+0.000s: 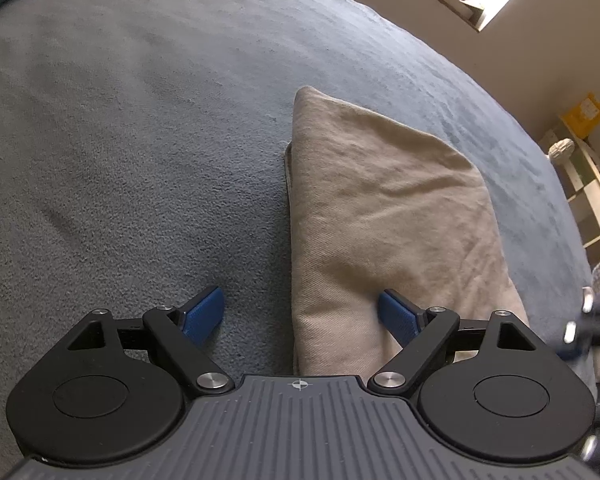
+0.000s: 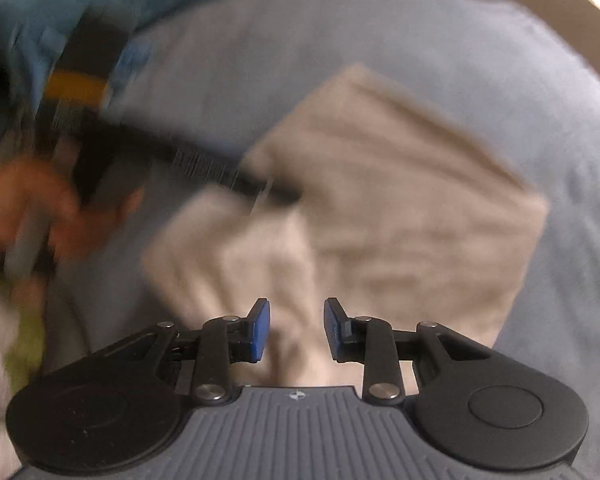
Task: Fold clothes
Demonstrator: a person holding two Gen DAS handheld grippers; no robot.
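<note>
Left gripper [image 1: 300, 314] fingers spread wide; right gripper [image 2: 296, 330] fingers narrower, parted, empty.

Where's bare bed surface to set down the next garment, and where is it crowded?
Free: the wide stretch of blue-grey blanket left of the folded beige garment in the left wrist view, running up to the teal bedding at the top corner. A narrower strip lies beyond the garment, toward the bed edge. Crowded: in the blurred right wrist view, the left side, with a hand and piled fabric.
</note>
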